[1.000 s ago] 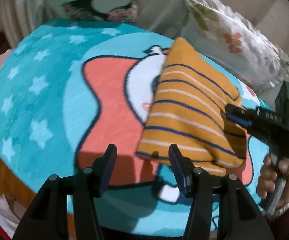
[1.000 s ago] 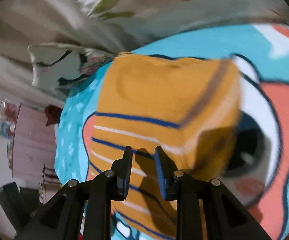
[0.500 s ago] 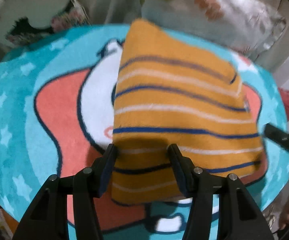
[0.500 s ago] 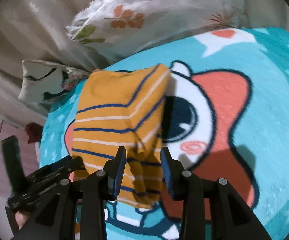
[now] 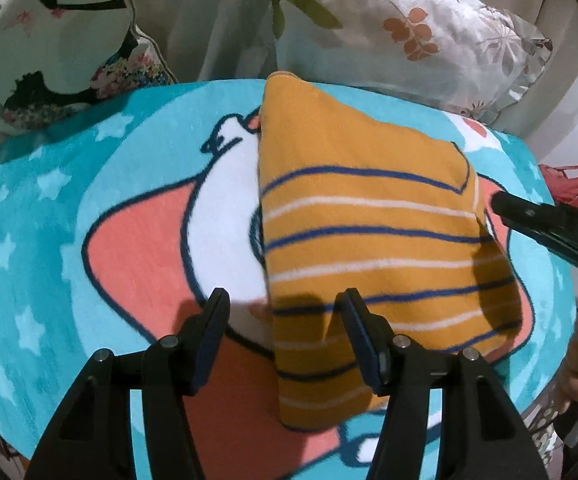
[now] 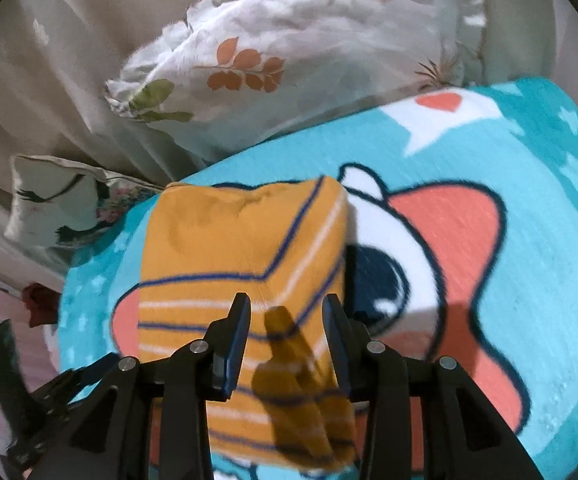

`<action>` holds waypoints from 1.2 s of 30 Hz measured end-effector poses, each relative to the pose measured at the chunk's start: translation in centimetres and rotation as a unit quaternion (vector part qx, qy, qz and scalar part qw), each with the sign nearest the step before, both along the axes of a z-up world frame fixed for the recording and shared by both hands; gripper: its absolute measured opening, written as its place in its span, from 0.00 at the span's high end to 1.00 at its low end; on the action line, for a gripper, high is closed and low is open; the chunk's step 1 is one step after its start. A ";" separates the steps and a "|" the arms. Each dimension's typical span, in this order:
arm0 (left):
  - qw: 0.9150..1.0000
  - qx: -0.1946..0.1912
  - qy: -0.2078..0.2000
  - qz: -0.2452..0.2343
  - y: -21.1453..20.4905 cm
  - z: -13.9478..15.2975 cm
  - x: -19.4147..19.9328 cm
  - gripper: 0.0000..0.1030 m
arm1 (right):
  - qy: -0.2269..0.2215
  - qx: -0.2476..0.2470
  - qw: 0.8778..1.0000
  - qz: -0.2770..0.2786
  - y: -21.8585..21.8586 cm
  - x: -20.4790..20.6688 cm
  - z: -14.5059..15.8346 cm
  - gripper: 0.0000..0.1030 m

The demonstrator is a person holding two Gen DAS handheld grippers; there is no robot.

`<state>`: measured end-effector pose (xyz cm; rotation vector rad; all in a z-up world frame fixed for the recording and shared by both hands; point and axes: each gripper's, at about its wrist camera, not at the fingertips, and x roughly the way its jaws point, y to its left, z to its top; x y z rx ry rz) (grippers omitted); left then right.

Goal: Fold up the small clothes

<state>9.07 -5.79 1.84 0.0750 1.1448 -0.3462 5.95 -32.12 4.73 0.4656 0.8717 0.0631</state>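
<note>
- An orange striped garment [image 5: 373,236] lies folded into a compact rectangle on a turquoise cartoon blanket [image 5: 49,240], apparently finished.
- The left gripper [image 5: 285,340] hovers above its near edge, fingers opening, gripping nothing.
- The right gripper [image 6: 287,344] hovers over the garment, fingers apart, empty.
- Floral pillows [image 6: 289,52] lie behind.

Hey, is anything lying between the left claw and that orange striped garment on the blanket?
Nothing visible. The left claw hangs open right over the near edge of the orange striped garment, which lies folded on the blue cartoon blanket. The right claw sits off its far side.
</note>
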 end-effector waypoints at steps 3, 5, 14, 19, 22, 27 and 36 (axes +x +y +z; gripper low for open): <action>1.000 0.011 0.000 -0.010 -0.2 -1.0 0.8 0.43 | 0.028 -0.017 0.999 -0.003 1.2 2.2 -1.5 0.60; 1.000 0.009 0.005 -0.014 -0.2 -1.3 1.1 0.42 | 0.046 -0.020 0.999 -0.005 1.5 2.9 -2.5 0.60; 1.000 -0.007 -0.017 -0.019 0.2 0.9 2.2 0.42 | 0.033 -0.039 0.999 -0.017 1.6 3.4 -0.4 0.60; 0.999 0.008 -0.028 -0.017 -0.3 0.5 3.7 0.42 | 0.038 -0.058 0.997 -0.024 1.9 4.9 -0.3 0.60; 0.999 0.013 -0.025 -0.017 -0.4 -0.2 4.2 0.42 | 0.053 -0.069 0.996 -0.022 2.1 6.0 -1.3 0.60; 1.000 0.006 -0.017 -0.015 -0.2 -0.1 4.8 0.42 | 0.061 -0.065 0.996 -0.026 1.5 6.6 -2.0 0.56; 1.000 0.014 -0.025 -0.010 -1.1 -0.5 7.3 0.42 | 0.052 -0.084 0.995 -0.029 1.5 8.1 -0.8 0.55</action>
